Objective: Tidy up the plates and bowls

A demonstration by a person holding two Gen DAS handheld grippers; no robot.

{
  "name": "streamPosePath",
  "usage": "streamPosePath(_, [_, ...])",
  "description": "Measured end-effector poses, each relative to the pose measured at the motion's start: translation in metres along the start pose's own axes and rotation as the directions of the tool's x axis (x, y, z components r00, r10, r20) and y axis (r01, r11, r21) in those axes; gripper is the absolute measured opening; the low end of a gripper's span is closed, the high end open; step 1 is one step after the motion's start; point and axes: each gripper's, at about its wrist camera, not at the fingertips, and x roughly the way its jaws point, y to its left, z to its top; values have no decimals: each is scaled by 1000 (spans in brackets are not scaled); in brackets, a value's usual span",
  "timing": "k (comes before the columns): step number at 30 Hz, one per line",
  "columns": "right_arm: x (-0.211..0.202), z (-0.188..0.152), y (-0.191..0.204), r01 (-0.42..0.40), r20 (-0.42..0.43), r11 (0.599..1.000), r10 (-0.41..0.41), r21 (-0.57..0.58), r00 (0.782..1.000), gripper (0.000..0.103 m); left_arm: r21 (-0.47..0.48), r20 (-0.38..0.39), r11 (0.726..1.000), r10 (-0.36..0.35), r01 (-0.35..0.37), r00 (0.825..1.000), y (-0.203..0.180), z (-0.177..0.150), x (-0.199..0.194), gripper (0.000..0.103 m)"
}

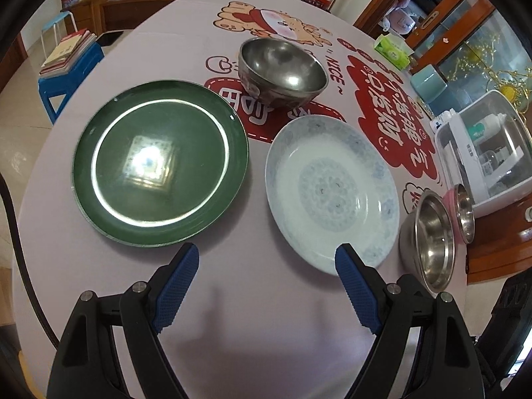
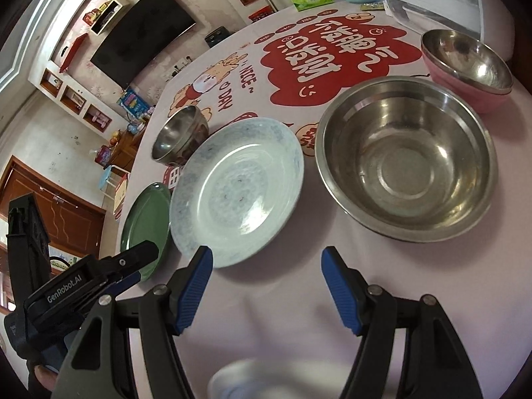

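The tablecloth [image 1: 266,299] bears the printed words "NICE" and "DAY". The left gripper [image 2: 133,266] housing reads "GenRobot.AI".

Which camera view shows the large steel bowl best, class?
The right wrist view: the large steel bowl sits whole and close, its empty inside plain. The left wrist view catches it only at the frame's edge, squeezed narrow.

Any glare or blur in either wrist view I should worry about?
Left wrist: bright square glare in the green plate, heavy fisheye bend at the edges. Right wrist: blurred white thing at the bottom edge, highlights on the white plate and steel bowl.
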Motion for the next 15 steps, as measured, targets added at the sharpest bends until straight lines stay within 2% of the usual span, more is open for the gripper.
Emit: streamPosePath(15, [34, 18, -6, 14, 17, 1000, -15, 5, 1000, 67, -10, -3, 1000, -22, 22, 1000, -16, 11, 39, 83])
